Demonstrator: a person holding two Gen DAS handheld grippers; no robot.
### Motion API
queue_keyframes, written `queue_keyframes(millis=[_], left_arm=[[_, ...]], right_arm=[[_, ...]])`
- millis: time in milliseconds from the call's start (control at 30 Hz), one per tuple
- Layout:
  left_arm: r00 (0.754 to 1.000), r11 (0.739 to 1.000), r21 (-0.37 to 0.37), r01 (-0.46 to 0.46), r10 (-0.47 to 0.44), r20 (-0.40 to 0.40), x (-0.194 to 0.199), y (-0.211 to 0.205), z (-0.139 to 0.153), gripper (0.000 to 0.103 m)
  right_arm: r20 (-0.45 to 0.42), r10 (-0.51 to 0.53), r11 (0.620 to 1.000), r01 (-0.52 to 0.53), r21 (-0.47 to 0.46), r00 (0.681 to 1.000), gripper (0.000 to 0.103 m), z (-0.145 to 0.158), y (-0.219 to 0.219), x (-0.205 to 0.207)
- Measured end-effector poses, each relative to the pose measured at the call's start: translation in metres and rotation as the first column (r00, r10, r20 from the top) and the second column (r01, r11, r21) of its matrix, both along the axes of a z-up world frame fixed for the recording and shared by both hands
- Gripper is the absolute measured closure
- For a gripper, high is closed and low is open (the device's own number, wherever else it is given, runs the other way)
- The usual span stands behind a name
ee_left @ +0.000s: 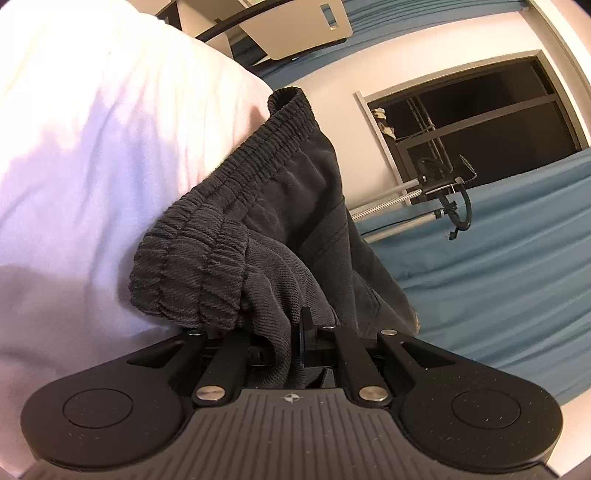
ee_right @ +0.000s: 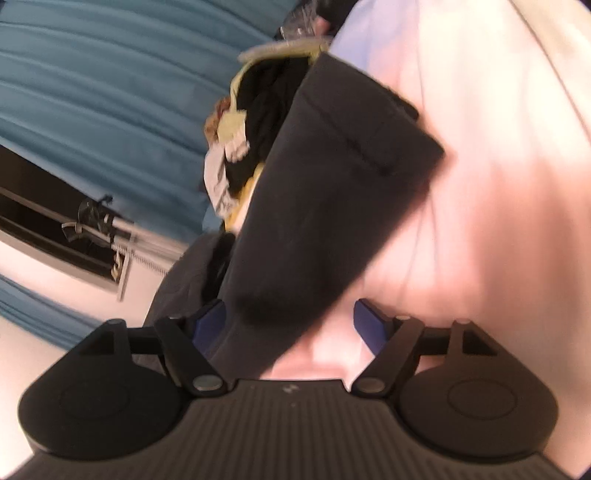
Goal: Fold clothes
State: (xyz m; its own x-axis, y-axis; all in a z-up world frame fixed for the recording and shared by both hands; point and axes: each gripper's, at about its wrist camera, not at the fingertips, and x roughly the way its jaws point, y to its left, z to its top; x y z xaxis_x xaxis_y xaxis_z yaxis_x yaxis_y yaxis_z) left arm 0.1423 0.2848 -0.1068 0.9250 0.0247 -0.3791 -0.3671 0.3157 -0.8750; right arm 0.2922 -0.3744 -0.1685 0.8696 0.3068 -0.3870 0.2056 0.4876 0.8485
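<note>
Dark grey shorts (ee_left: pixel 280 206) with a ribbed elastic waistband hang over the white sheet (ee_left: pixel 92 166). My left gripper (ee_left: pixel 303 343) is shut on the bunched waistband fabric. In the right wrist view, a leg of the shorts (ee_right: pixel 332 192) with a stitched hem stretches up from between the fingers over the white sheet (ee_right: pixel 498 184). My right gripper (ee_right: pixel 291 325) is open, its blue pads (ee_right: pixel 369 328) wide apart, with the cloth lying between them. That view is blurred.
A pile of other clothes, black, yellow and white (ee_right: pixel 240 140), lies beyond the shorts. Blue curtains (ee_left: pixel 498 277) and a dark window (ee_left: pixel 480 110) with a clamp arm (ee_left: pixel 439 192) stand behind. A white panel (ee_left: pixel 295 26) is at the top.
</note>
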Motion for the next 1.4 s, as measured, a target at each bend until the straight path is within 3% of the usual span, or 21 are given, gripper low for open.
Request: queue_keyframes(millis=[100,133,167,267,400,567,700,833,867,933,1000,1033,1100,1133,1200,1233,1300,1333,1367,1400], left_arm=[[1.0,0.996,-0.086,-0.017,0.015,-0.025,0.008,0.005,-0.021,0.095],[0.999,0.995,-0.096,-0.017,0.014,-0.036,0.011,0.006,-0.025,0.095],[0.999,0.997,-0.082,-0.014,0.01,-0.041,0.013,0.005,-0.025,0.095],[0.999,0.999,-0.041,-0.014,0.012,-0.04,0.013,0.004,-0.02,0.094],[1.0,1.0,-0.015,-0.026,0.026,0.016,0.002,0.008,-0.005,0.096],[0.989,0.999,0.024,-0.039,0.035,0.147,-0.026,0.02,0.03,0.097],[0.964,0.994,-0.002,-0.113,0.111,0.241,-0.056,0.036,0.041,0.097],[0.946,0.975,-0.064,-0.211,0.22,0.239,-0.08,0.057,0.033,0.097],[0.947,0.971,-0.077,-0.226,0.237,0.217,-0.082,0.061,0.029,0.097],[0.95,0.964,-0.093,-0.25,0.262,0.169,-0.084,0.066,0.021,0.097],[0.954,0.962,-0.098,-0.255,0.267,0.134,-0.084,0.068,0.016,0.097],[0.958,0.964,-0.087,-0.252,0.261,0.117,-0.082,0.068,0.016,0.096],[0.966,0.969,-0.044,-0.242,0.245,0.081,-0.079,0.063,0.018,0.096],[0.968,0.971,-0.023,-0.239,0.24,0.067,-0.078,0.061,0.02,0.096],[0.969,0.971,0.013,-0.24,0.239,0.057,-0.077,0.06,0.024,0.096],[0.969,0.971,0.016,-0.24,0.239,0.055,-0.078,0.06,0.024,0.096],[0.97,0.97,0.023,-0.241,0.239,0.053,-0.078,0.059,0.024,0.096],[0.969,0.97,0.024,-0.241,0.24,0.051,-0.078,0.059,0.024,0.096],[0.969,0.97,0.022,-0.243,0.242,0.049,-0.079,0.06,0.024,0.096],[0.969,0.97,0.019,-0.244,0.243,0.047,-0.079,0.06,0.023,0.096]], right_arm=[[0.053,-0.021,0.999,0.023,-0.036,0.998,0.047,-0.004,-0.004,0.016],[0.062,-0.027,0.999,0.03,-0.044,0.998,0.062,-0.005,-0.006,0.019],[0.069,-0.034,0.998,0.037,-0.05,0.997,0.073,-0.006,-0.008,0.022],[0.088,-0.034,0.997,0.04,-0.072,0.996,0.092,0.001,-0.011,0.029],[0.168,-0.04,0.989,0.063,-0.135,0.985,0.096,0.035,-0.004,0.023],[0.35,-0.03,0.975,0.105,-0.197,0.936,0.096,0.107,0.014,-0.032],[0.509,-0.08,0.95,0.221,-0.222,0.857,0.097,0.156,0.009,-0.097],[0.603,-0.229,0.895,0.409,-0.178,0.764,0.096,0.185,-0.03,-0.143],[0.6,-0.239,0.889,0.421,-0.183,0.764,0.096,0.185,-0.036,-0.141],[0.536,-0.262,0.873,0.434,-0.222,0.802,0.096,0.17,-0.047,-0.137],[0.395,-0.289,0.871,0.411,-0.27,0.872,0.096,0.141,-0.056,-0.119],[0.283,-0.306,0.881,0.383,-0.278,0.909,0.096,0.121,-0.063,-0.108],[0.036,-0.355,0.92,0.356,-0.163,0.934,0.096,0.073,-0.083,-0.096],[-0.087,-0.374,0.927,0.372,-0.04,0.923,0.094,0.043,-0.095,-0.097],[-0.218,-0.385,0.907,0.412,0.09,0.897,0.09,0.007,-0.11,-0.103],[-0.245,-0.381,0.9,0.418,0.124,0.892,0.086,-0.002,-0.116,-0.106],[-0.213,-0.386,0.899,0.417,0.13,0.898,0.083,0.003,-0.124,-0.112],[-0.177,-0.397,0.903,0.417,0.099,0.901,0.072,0.012,-0.126,-0.116],[-0.136,-0.413,0.904,0.424,0.059,0.9,0.05,0.022,-0.126,-0.123],[-0.094,-0.429,0.901,0.433,0.019,0.898,0.039,0.031,-0.125,-0.131]])
